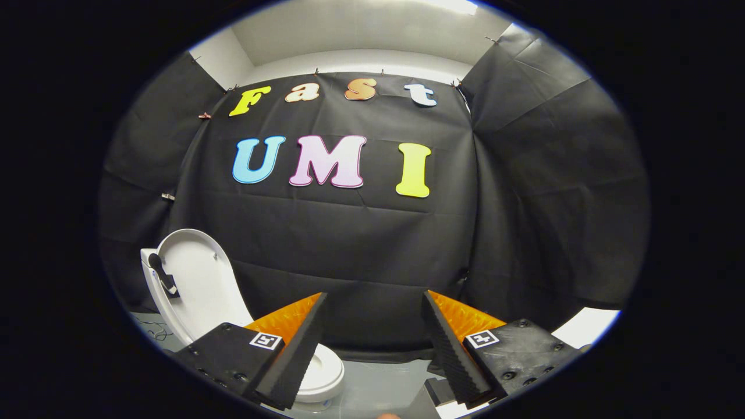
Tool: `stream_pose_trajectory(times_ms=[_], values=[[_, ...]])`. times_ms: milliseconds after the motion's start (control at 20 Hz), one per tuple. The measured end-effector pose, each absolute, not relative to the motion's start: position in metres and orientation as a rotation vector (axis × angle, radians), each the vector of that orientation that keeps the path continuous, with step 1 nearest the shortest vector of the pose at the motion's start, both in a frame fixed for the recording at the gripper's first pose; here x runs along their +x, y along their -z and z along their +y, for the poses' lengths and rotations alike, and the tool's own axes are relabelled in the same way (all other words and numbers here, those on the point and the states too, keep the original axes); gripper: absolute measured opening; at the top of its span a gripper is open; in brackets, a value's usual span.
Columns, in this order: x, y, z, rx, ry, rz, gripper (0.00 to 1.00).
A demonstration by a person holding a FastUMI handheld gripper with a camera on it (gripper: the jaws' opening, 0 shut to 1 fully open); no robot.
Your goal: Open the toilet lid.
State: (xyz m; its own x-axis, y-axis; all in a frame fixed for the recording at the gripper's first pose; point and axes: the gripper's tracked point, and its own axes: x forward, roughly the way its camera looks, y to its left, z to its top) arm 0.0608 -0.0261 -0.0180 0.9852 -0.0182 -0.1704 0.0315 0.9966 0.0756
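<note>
A small white toilet stands on the grey floor to the left of my fingers. Its lid [198, 279] is raised, standing upright and leaning back, with a dark handle piece [163, 274] fixed on its left edge. The white seat and bowl rim [326, 372] lie flat just behind my left finger, which hides part of them. My gripper [375, 302] is open, with a wide gap between the fingers and nothing in it. It sits to the right of the toilet, apart from the lid.
Black cloth walls close the booth behind and on both sides. A grey floor [384, 387] runs under the fingers. A white surface [588, 326] shows at the far right. A thin cable [156, 331] lies on the floor left of the toilet.
</note>
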Motion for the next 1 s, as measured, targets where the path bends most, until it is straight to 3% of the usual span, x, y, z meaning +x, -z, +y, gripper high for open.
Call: stream_pose_trajectory(times_ms=[1000], values=[[0.0600,0.0142,-0.0235,0.062,0.015,0.149,0.99]])
